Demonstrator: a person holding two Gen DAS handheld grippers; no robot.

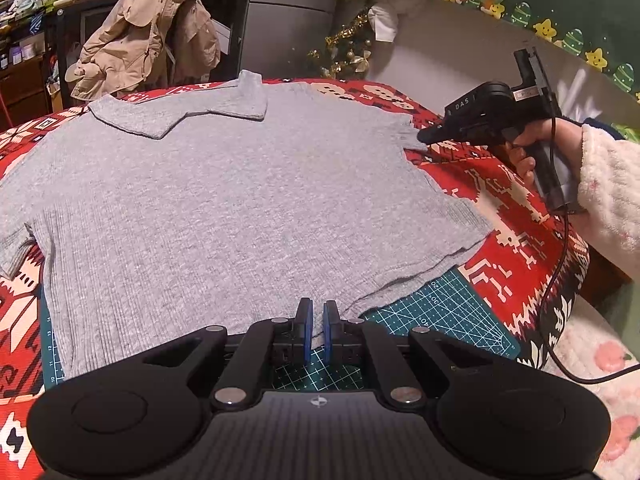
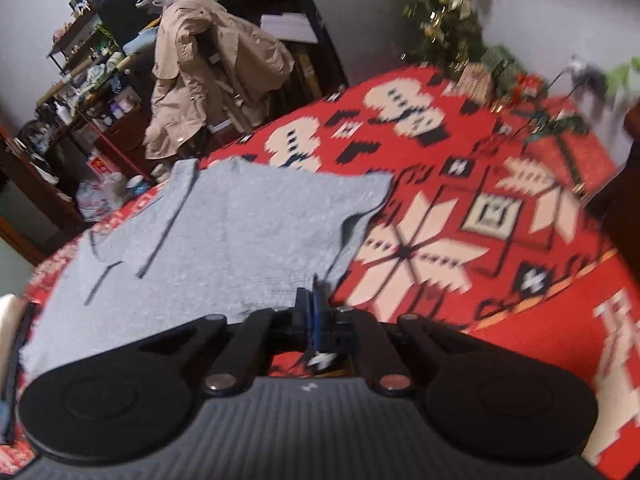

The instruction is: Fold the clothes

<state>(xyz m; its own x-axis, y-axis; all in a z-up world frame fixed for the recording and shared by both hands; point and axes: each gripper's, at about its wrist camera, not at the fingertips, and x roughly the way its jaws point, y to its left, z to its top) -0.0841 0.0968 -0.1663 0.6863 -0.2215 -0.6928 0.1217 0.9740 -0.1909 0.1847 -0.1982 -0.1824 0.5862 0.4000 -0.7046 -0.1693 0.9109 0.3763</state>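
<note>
The gray shirt [image 1: 224, 200] lies flat and spread out on the table, on top of a red blanket [image 1: 516, 184] with white shapes. Its collar [image 1: 188, 114] is at the far side and its bottom edge is at the near side, over a green mat [image 1: 440, 320].

The shirt looks soft, thin and light. It bends and sags wherever it is lifted, so it probably needs two holds at once to stay neat. It is not slippery, and it will not break. Good places to hold it are the edges: the bottom edge, the sleeve ends and the shoulders. A pinch in the middle would only bunch it up.

The left hand-held gripper [image 1: 316, 326] points down at a slant toward the near bottom edge of the shirt. Its blue pads [image 1: 307, 332] are almost together. The edge of the shirt runs in between them, so it seems to be pinching the cloth there.

The right hand-held gripper [image 2: 313, 314] is at the right side of the shirt, by the short sleeve [image 2: 364, 200]. It also tips down at a slant. Its jaws are closed tight. In its own view, the corner of the cloth comes right up to the pads, so it looks like it has pinched the sleeve edge, but the picture is blurry. A hand [image 1: 536, 152] in a fluffy white sleeve [image 1: 608, 184] holds its handle, with a black cord [image 1: 560, 280] hanging down.
</note>
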